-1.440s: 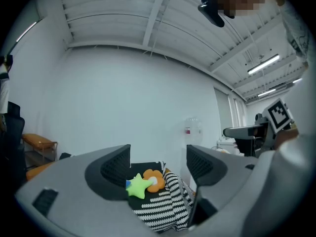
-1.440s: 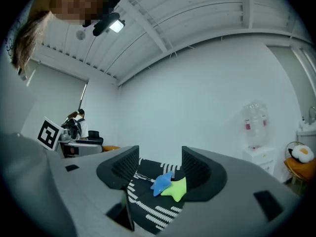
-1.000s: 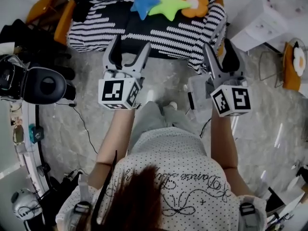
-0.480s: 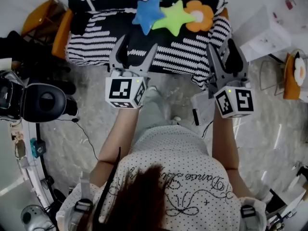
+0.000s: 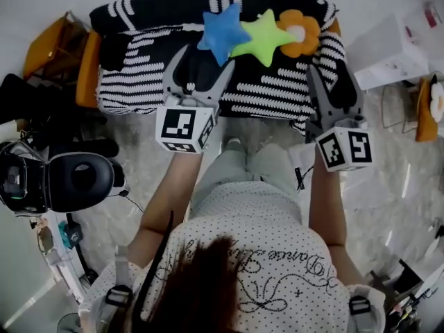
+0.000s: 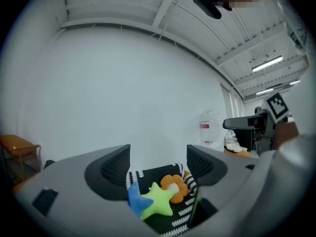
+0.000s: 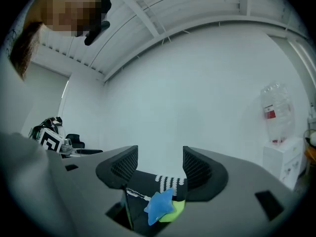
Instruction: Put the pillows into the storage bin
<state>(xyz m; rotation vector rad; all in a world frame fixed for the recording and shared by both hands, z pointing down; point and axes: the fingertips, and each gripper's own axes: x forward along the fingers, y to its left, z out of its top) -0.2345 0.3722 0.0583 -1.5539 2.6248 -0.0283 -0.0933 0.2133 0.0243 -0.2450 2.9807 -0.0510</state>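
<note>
**While both tongs gape empty, three pillows lie ahead on the striped cover**

As seen from the head view, the left tongs (image 5: 205,64) hang over the black-and-white striped cover (image 5: 139,82), jaws wide apart and nothing between them. The right tongs (image 5: 330,82) hang over the cover's right edge, jaws likewise spread and empty.

Pillows, left to right along the far part of the cover:
- blue star pillow (image 5: 220,33), overlapping the next at one arm
- green star pillow (image 5: 267,37), in the middle
- orange flower pillow (image 5: 300,32), touching the green one on its right

Position relative to the tongs: the blue star pillow lies just beyond the left tongs' right-hand tip; the head view does not settle whether they touch. The left gripper view shows all three pillows framed in the gap between its jaws, low and farther off, clear of both pads. The orange flower pillow lies beyond the right tongs, apart from them. The right gripper view shows the blue star in front of the green star, low in its jaw gap, with neither pad touching them.

Surroundings: white box (image 5: 395,50) to the right of the cover, and the right gripper view shows a clear bottle (image 7: 273,113) standing on it. Black chair (image 5: 80,182) at the left on the grey marbled floor (image 5: 388,186). No storage bin can be identified with certainty.
</note>
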